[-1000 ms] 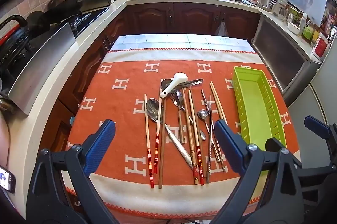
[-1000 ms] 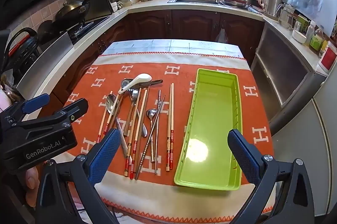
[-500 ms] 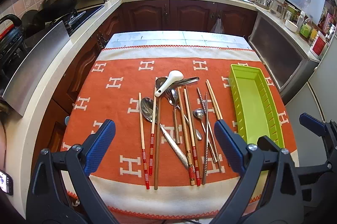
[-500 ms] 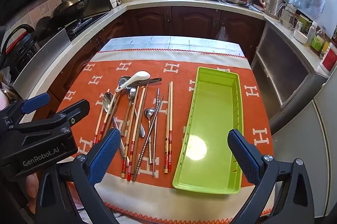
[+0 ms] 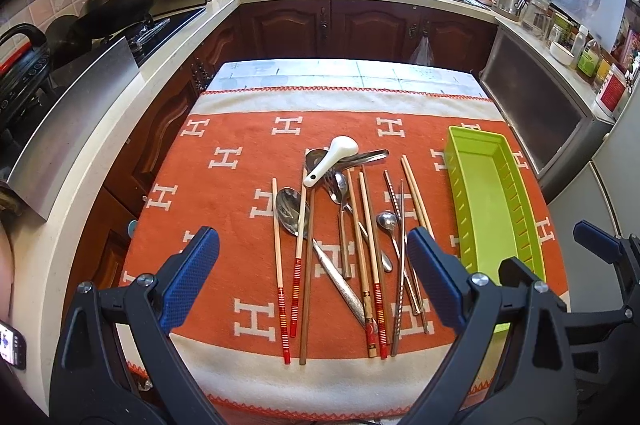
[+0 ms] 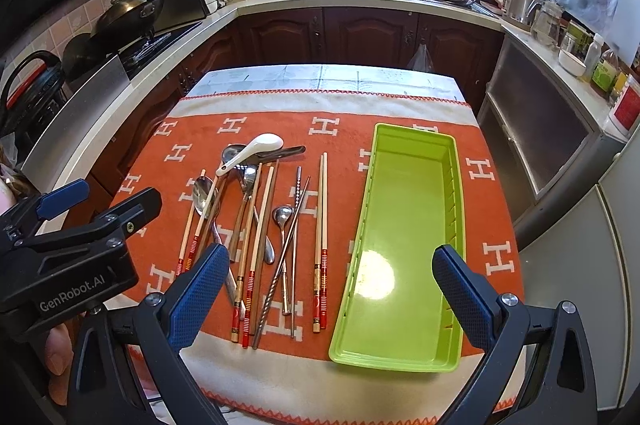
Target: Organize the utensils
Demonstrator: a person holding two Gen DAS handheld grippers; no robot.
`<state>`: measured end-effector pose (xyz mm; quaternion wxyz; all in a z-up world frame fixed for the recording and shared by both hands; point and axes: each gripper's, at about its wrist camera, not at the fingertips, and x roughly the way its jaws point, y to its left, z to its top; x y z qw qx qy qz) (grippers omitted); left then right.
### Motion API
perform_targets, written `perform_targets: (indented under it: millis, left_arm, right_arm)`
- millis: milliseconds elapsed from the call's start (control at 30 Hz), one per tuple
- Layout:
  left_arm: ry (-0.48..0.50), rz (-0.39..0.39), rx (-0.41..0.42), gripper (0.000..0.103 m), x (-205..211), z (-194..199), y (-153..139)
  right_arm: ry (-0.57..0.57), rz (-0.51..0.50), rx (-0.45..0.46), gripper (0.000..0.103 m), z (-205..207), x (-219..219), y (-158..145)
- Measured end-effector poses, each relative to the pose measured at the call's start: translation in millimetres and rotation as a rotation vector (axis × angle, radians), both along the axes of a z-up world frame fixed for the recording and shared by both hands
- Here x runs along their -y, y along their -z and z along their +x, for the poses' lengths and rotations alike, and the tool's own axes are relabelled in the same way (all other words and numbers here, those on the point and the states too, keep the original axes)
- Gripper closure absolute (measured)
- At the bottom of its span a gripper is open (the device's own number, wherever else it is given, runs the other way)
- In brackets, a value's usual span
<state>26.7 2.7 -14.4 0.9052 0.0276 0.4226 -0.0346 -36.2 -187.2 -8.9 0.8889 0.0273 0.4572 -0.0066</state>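
Over the last second only the viewpoint has shifted slightly: both wrist views have been drawn back and raised a little, so more of the orange patterned cloth (image 5: 224,185) on the worktop is seen, while nothing on it has been displaced. The loose pile of wooden chopsticks, metal spoons and a fork (image 5: 352,233) is left lying left of the long lime-green plastic tray (image 6: 404,225), which holds nothing. The white ceramic soup spoon (image 5: 332,161) is rested across the far end of the pile. The left hand-held gripper (image 5: 312,277) is held wide open above the near ends of the chopsticks, with nothing gripped; the right hand-held gripper (image 6: 328,293) is likewise spread open, poised over the near end of the tray. No utensil has yet been sorted; a first pick is judged to be pending.
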Motion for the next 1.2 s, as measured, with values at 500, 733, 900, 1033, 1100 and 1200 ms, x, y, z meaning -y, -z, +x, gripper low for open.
perform_targets:
  millis: [500, 733, 900, 1033, 1100, 1200]
  left_arm:
    - [-0.014, 0.005, 0.0, 0.009, -3.3, 1.4, 1.1]
    - [-0.023, 0.021, 0.023, 0.009, -11.5, 7.7, -2.0]
    - [-0.034, 0.026, 0.049, 0.009, -25.0, 14.1, -9.8]
    - [-0.032, 0.0, 0.045, 0.009, -39.5, 21.2, -12.9]
    - [-0.023, -0.005, 0.025, 0.009, -45.9, 26.3, -12.4]
    - [0.0, -0.019, -0.013, 0.009, -52.4, 34.6, -7.4]
  right_arm:
    - [0.02, 0.015, -0.001, 0.001, 1.1, 5.8, -0.9]
    - [0.045, -0.002, 0.019, 0.001, 2.7, 9.8, -7.0]
    - [0.065, -0.013, 0.044, 0.001, 6.5, 13.6, -14.4]
    - [0.066, -0.007, 0.06, 0.001, 9.4, 16.3, -18.0]
    - [0.062, 0.002, 0.072, 0.001, 12.3, 17.1, -20.1]
    - [0.05, 0.036, 0.081, 0.001, 20.9, 18.5, -22.4]
